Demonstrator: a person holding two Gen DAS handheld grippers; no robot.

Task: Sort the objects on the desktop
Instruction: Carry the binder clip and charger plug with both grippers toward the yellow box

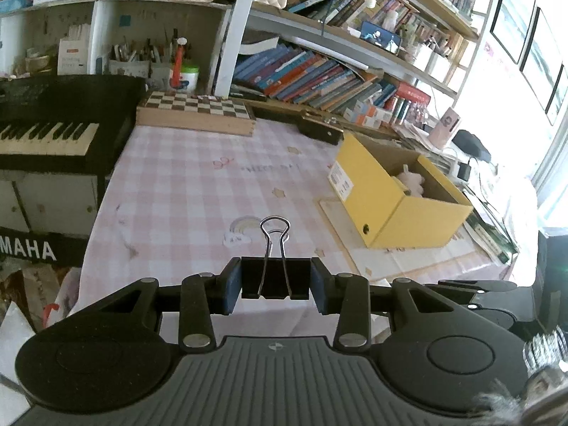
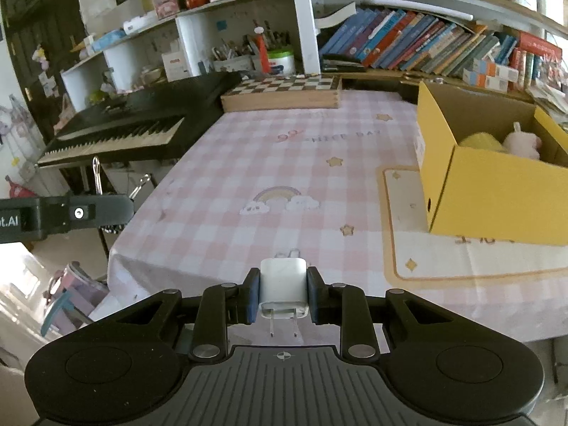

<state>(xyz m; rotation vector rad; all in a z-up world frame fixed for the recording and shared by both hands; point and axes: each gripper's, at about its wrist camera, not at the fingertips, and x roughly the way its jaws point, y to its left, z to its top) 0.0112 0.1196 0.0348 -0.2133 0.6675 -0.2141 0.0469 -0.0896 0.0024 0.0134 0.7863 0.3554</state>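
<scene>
So from where I'm sitting, the left gripper (image 1: 276, 280) is pinching a black binder clip (image 1: 275, 277), pads clamped on both sides of its body, wire handles sticking up and away from the camera. The right gripper (image 2: 281, 294) is squeezed tight on a white charger plug (image 2: 283, 285), with the two metal prongs pointing back toward the camera.

I'm using the yellow box (image 2: 493, 163) as my landmark. It's open on top and sits on a pale mat (image 2: 401, 248) on the pink checked tablecloth (image 2: 255, 149). Inside it I can make out a pink plush toy (image 2: 523, 143) and something yellowish (image 2: 479, 142) next to it, can't tell what that one is.

Both grippers hang over the near edge of the table, left of the box and well apart from it. The left one shows up at the far left in the right wrist view, clip handles poking up. The chessboard (image 2: 284, 88) is at the far edge of the cloth, left of the box, and the keyboard (image 2: 117, 135) sits further left again.
</scene>
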